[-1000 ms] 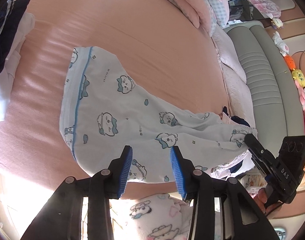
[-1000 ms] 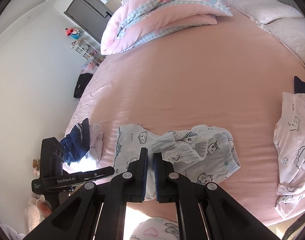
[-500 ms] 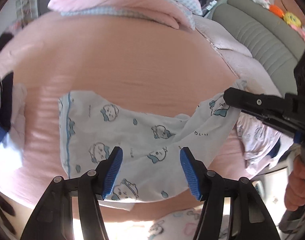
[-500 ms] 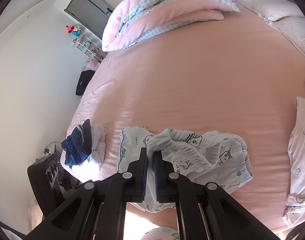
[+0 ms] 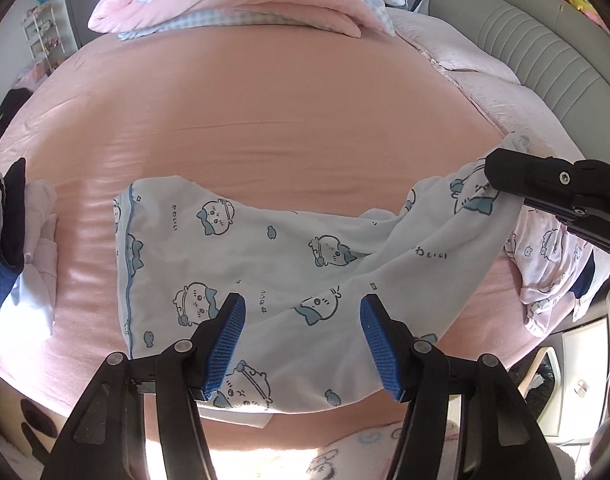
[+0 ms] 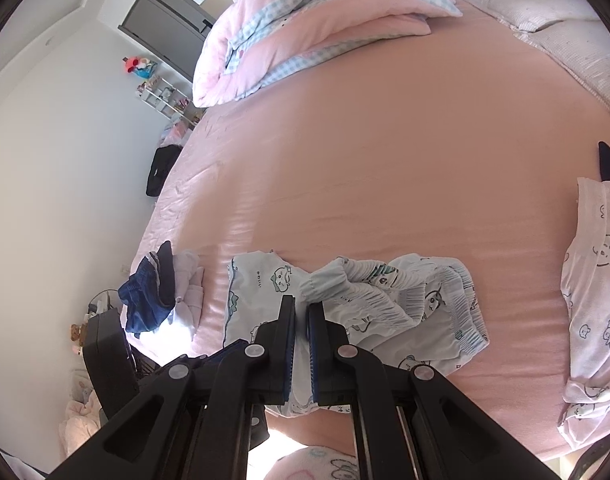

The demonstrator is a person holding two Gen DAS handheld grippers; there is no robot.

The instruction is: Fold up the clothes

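Pyjama trousers: pale blue pyjama trousers (image 5: 265,272) printed with small cartoon animals lie on the pink bed (image 5: 265,128) near its front edge; one end lies flat on the sheet, the other end is lifted off it toward the right.
Right claw: the right claw (image 6: 301,344) has its blue pads pressed together on a gathered edge of the pyjama trousers (image 6: 357,308); in the left wrist view it (image 5: 501,176) holds that raised end above the sheet, the cloth sagging down from it.
Left claw: the left claw (image 5: 301,344) is spread wide, hanging over the flat part of the trousers close to the bed's front edge; nothing sits between its pads.
Dark blue garment: a crumpled dark blue garment (image 6: 149,292) rests on a heap of white clothes (image 6: 189,280), just left of the trousers at the bed's left edge.
Pink printed garment: a pale pink printed garment (image 6: 593,280) lies at the bed's right edge, well apart from the trousers.
Folded duvet: a pink and blue-check folded duvet (image 6: 305,20) is piled at the far end of the bed.
Open room: bare pink sheet fills the stretch between the trousers and the duvet.
Containers: none can be made out on the bed.
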